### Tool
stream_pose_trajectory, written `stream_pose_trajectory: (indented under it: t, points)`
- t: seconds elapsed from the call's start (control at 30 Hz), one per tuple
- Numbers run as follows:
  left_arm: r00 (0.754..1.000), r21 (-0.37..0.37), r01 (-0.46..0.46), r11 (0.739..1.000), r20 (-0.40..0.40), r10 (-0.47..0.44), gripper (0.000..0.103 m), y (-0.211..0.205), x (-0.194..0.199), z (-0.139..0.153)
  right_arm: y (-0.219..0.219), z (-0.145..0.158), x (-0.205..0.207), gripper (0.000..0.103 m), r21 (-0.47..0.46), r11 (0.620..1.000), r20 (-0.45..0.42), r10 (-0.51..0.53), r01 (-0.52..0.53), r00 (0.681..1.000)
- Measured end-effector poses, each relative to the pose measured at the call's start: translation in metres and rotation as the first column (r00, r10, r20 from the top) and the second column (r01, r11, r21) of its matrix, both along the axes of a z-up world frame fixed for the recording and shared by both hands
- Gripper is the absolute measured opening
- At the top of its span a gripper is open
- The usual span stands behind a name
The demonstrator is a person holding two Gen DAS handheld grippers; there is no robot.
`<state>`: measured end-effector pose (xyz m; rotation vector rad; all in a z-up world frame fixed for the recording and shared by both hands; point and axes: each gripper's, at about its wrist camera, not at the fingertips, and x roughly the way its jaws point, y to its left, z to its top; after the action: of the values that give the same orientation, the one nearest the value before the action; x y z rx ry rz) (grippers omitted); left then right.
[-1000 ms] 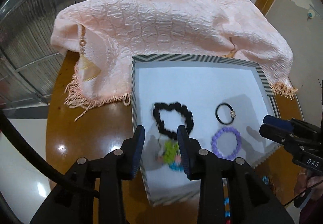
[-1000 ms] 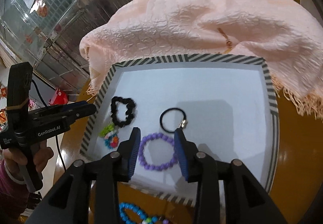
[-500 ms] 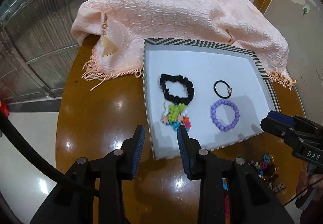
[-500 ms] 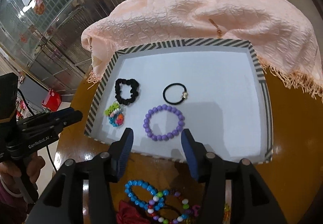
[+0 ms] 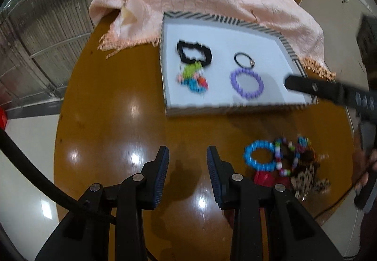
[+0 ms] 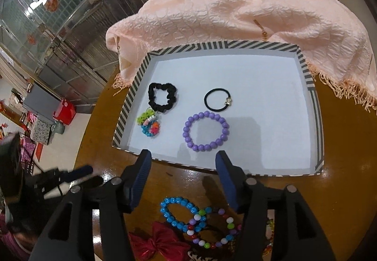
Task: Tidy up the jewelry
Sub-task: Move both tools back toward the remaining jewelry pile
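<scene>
A round glossy brown wooden table [image 5: 113,119] mirrors bright ceiling lights, a crumpled peach fringed cloth [image 6: 235,13] drapes its far edge, metal-barred glass doors [image 5: 35,32] stand behind, and pale floor tiles [image 5: 26,143] spread at its left edge.

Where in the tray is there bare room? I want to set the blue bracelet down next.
Free: the tray's right half, right of the hair tie and purple bracelet. Crowded: left side, around the black scrunchie and multicolored piece.
</scene>
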<state>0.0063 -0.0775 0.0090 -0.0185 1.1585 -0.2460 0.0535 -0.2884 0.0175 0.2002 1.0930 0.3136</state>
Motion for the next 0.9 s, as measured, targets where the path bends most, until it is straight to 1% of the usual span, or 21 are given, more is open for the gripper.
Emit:
stream_pose_trajectory:
  t: [0.13, 0.3, 0.4, 0.53, 0.73, 0.9]
  points:
    - [1.000, -0.008, -0.001, 1.000, -0.015, 0.001, 0.017, 0.005, -0.016, -0.003, 0.011, -0.002, 0.002, 0.060, -0.011, 1.000, -0.014, 0.020, -0.020, 1.000]
    - [0.999, -0.031, -0.046, 0.998, -0.015, 0.045, 0.017, 0.018, -0.022, 0.000, 0.018, 0.000, 0.003, 0.060, -0.006, 1.000, -0.008, 0.029, -0.029, 1.000]
    - [0.999, -0.031, -0.044, 0.999, -0.012, 0.043, 0.017, 0.020, -0.026, 0.001, 0.018, 0.001, 0.004, 0.060, -0.007, 1.000, -0.006, 0.021, -0.021, 1.000]
    - [1.000, -0.049, -0.020, 0.999, -0.024, 0.019, 0.018, 0.018, -0.028, 0.001, 0.014, 0.000, -0.002, 0.061, -0.006, 1.000, -0.003, 0.006, -0.006, 1.000]
    - [0.999, -0.075, 0.024, 0.997, -0.046, -0.027, 0.019, 0.016, -0.030, -0.001, 0.001, 0.001, -0.031, 0.061, -0.018, 0.999, 0.004, -0.034, 0.034, 0.999]
    - [0.994, -0.052, 0.089, 0.995, -0.065, -0.092, 0.020, 0.009, -0.035, -0.008, -0.019, 0.000, -0.064, 0.061, -0.024, 0.996, 0.012, -0.087, 0.087, 0.996]
